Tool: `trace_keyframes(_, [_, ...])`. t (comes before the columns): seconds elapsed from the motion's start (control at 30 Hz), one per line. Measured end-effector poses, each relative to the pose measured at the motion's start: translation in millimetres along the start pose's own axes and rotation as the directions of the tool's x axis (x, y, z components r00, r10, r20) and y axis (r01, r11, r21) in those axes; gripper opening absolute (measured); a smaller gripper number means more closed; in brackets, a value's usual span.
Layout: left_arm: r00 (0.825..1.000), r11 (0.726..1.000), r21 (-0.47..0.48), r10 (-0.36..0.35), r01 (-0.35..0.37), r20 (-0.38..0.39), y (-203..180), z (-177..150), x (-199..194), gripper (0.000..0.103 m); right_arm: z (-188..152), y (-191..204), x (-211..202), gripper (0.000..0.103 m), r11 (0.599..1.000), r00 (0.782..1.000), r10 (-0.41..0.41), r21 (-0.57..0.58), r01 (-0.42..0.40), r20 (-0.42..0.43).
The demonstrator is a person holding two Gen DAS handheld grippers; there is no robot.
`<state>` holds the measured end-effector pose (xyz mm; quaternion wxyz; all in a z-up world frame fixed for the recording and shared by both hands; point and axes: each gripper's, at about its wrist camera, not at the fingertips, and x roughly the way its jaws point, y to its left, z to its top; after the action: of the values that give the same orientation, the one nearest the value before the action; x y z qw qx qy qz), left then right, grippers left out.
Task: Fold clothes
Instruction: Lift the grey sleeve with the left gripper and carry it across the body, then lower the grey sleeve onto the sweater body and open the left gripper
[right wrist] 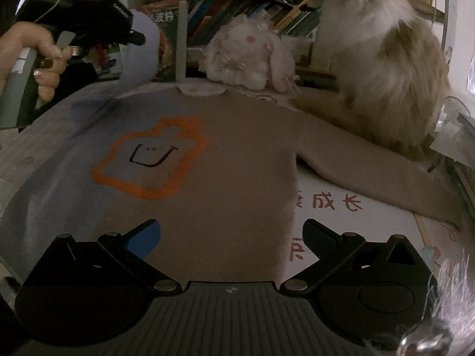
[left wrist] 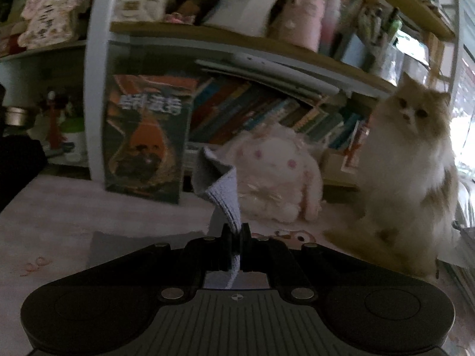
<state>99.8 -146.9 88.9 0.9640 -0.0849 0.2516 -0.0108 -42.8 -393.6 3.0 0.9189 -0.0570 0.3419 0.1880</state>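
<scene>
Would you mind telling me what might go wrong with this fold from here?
1. The cat sits against the sweater on its outstretched sleeve; folding that sleeve could drag, or startle it.
2. The left gripper pinches only a narrow bit of the sweater's ribbed edge, which might slip out.
3. The right gripper hangs open over the sweater, holding nothing, so the body may shift as the left side lifts.

One sweater [right wrist: 184,154], one cat [right wrist: 383,59], one plush rabbit [right wrist: 249,56] — and two grippers, left [left wrist: 236,231] and right [right wrist: 231,234].
</scene>
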Motion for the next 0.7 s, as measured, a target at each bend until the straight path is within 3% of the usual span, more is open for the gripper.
trace_keyframes(0.47, [0.987, 0.995, 0.102, 0.023, -0.007, -0.160, -40.1, -31.9, 40.9, 0.004, -4.4, -18.6, -0.2, 0.103, 0.999, 1.000, 0.009, 0.034, -0.008, -0.016])
trace_keyframes(0.6, [0.977, 0.991, 0.136, 0.035, -0.006, -0.211, -51.1, -43.1, 53.5, 0.011, -5.5, -20.2, -0.6, 0.103, 0.999, 1.000, 0.006, 0.036, -0.005, -0.020])
trace_keyframes(0.7, [0.971, 0.986, 0.164, 0.000, 0.040, -0.241, -67.7, -50.8, 54.9, 0.031, -6.3, -21.5, -0.5, 0.103, 0.999, 1.000, 0.001, 0.040, 0.000, -0.022])
